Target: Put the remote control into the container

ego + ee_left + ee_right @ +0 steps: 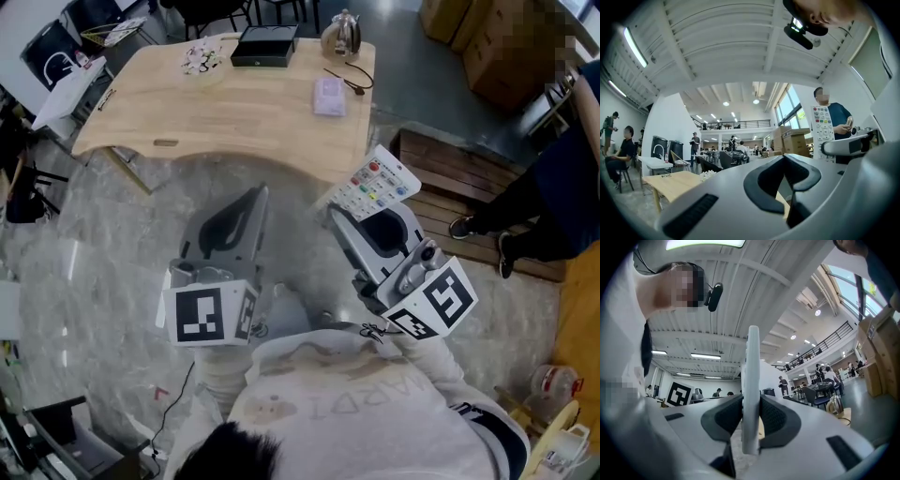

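Fingers (723,420) of the right gripper (367,211) are clamped on the remote control (376,182). In the right gripper view the remote stands edge-on, pinched between the two dark pads. In the head view it is held in the air with its buttons facing up, tilted, just off the near right corner of the wooden table (234,112) and above the stone floor.

To its left, the left gripper (256,197) is held alongside. Its fingers (764,183) meet at the tips with nothing between them, and past them the white remote shows upright at the right.

On the table's far edge lies a black box (265,45), well apart from the remote. A metal kettle (342,36) stands to its right, a bowl (202,58) of small wrapped items to its left, and a pale purple packet (328,96) lies nearer. Right of the table sits a wooden pallet (450,183), where another person (553,187) stands.
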The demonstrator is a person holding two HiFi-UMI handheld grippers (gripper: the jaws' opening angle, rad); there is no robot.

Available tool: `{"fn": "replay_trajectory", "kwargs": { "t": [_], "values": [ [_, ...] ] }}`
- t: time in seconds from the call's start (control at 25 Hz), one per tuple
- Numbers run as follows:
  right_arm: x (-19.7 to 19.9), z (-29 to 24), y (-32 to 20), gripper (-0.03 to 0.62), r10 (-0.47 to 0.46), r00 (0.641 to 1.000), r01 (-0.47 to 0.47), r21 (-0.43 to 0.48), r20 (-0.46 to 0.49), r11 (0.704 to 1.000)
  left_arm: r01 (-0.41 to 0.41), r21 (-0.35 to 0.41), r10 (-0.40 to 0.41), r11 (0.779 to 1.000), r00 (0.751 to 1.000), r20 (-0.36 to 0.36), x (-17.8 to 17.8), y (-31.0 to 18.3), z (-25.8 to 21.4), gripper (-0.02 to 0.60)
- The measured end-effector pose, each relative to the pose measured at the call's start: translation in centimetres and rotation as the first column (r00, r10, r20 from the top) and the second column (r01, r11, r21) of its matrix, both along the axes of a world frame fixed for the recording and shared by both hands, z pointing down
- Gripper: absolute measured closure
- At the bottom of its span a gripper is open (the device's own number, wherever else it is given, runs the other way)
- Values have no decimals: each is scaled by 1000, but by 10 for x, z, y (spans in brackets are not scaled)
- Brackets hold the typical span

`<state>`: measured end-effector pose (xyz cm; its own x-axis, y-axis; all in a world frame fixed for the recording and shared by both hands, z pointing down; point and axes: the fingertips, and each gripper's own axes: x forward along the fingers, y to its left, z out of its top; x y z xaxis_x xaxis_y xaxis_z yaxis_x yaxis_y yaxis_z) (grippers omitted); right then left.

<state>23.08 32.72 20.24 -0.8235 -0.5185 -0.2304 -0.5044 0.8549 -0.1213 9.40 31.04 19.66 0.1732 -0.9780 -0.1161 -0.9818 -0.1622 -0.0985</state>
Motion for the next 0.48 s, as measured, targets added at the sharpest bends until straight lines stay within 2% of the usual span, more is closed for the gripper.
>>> {"fn": "replay_trajectory", "kwargs": {
  "t": [0.2,0.48],
  "values": [
    [-25,6,-35,488,-11,1000,11,-22,-8,1000,13,-16,-13,1000,1000,-9,-26,-32,9,581],
    [-79,1,-118,488,15,1000,-15,-10,-2,1000,-12,-3,12,1000,1000,-7,-80,-115,8,581]
  ]
}}
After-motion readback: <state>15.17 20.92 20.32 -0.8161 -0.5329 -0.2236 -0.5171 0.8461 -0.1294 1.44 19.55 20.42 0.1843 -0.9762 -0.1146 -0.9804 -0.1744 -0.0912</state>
